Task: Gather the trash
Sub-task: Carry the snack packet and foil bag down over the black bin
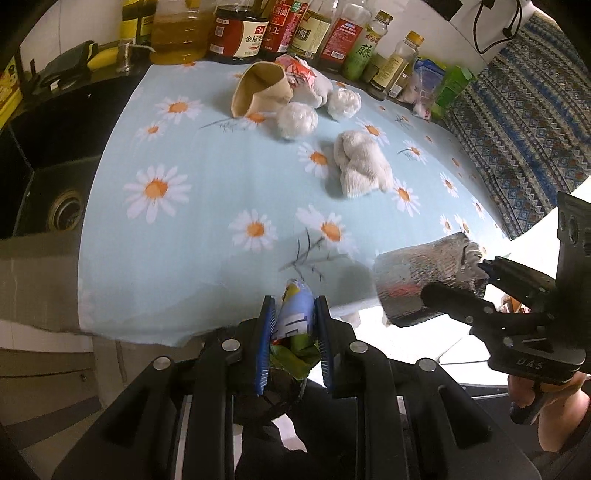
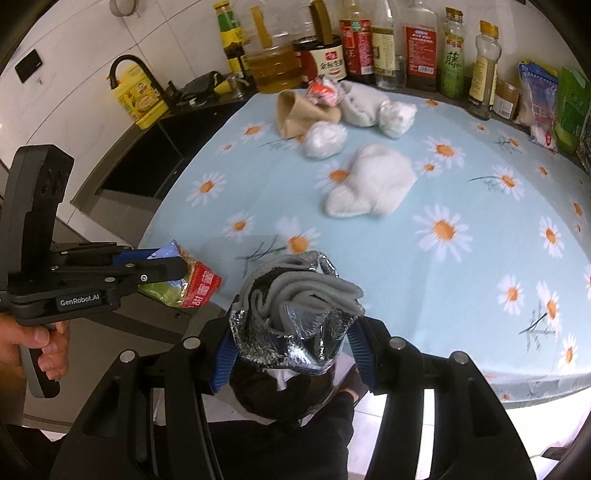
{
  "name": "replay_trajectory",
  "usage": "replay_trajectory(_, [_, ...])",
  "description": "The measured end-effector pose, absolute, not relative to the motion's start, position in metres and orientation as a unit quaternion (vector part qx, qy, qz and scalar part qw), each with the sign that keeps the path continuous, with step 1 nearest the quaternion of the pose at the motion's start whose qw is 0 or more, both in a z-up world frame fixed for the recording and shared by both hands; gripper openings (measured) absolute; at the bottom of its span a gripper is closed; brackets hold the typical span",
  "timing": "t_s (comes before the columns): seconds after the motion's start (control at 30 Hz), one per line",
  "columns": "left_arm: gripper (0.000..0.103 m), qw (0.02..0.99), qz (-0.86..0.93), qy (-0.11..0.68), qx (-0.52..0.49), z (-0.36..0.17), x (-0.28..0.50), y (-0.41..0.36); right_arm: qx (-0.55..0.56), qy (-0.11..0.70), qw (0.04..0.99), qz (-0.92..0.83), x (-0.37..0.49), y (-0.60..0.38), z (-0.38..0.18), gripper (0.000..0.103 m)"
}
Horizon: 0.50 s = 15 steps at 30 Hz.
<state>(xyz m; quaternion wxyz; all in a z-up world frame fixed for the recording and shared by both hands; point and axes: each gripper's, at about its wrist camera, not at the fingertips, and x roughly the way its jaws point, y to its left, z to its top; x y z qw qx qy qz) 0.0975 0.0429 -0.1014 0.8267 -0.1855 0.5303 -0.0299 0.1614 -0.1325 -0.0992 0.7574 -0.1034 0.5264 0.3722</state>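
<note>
My left gripper [image 1: 295, 332] is shut on a crumpled snack wrapper [image 1: 293, 314], blue, green and red, held just off the table's front edge. The right wrist view shows that gripper [image 2: 166, 264] and wrapper [image 2: 195, 288] at the left, with a hand on the handle. My right gripper [image 2: 291, 350] is shut on a silver foil bundle [image 2: 295, 295] with grey padding folded inside. That bundle [image 1: 424, 273] and the right gripper [image 1: 454, 278] appear at the right of the left wrist view. A dark rounded shape [image 2: 280, 391] lies below the bundle; what it is I cannot tell.
On the daisy tablecloth [image 1: 184, 240] lie a white cloth wad [image 1: 360, 166], two plastic-wrap balls [image 1: 297, 120], a tan cup-like piece [image 1: 258, 92] and a red-white wrapper [image 2: 323, 90]. Bottles [image 1: 295, 29] line the back. A black sink [image 1: 48, 192] is left.
</note>
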Motion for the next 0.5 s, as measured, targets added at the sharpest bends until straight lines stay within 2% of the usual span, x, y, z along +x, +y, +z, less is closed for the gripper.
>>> replay_trajectory(0.5, [0.021,0.799,-0.029,0.557,-0.225,-0.136,0.048,0.047,-0.122,0.563,0.719,0.388,0.111,-0.113,-0.135,0.054])
